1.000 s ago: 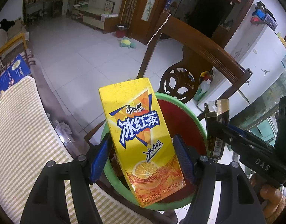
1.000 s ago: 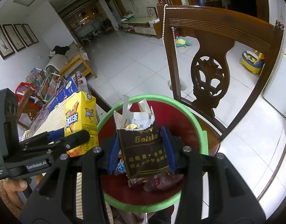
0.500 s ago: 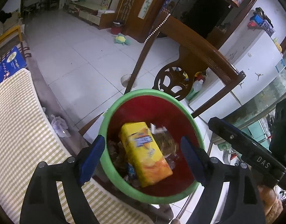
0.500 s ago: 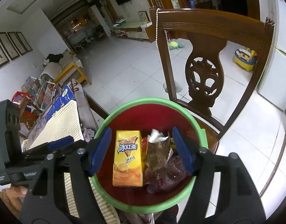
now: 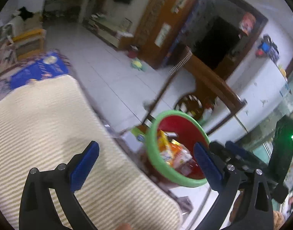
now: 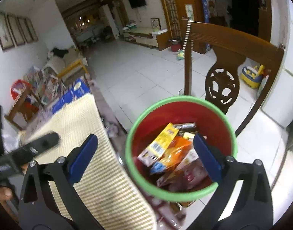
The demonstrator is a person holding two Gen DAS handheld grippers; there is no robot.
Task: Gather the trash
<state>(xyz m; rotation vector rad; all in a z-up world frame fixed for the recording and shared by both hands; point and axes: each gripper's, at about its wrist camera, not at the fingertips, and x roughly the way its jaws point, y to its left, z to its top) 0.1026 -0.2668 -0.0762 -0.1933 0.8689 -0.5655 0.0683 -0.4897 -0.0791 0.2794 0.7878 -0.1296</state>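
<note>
Yellow carton [image 6: 159,143] in red bin [image 6: 182,98]; label print unreadable.

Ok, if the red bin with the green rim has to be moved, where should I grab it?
Grip the green rim of the bin on its near left side, from above, one finger inside and one outside. The rim is thick and bare there; the wall below looks too wide to span.
</note>
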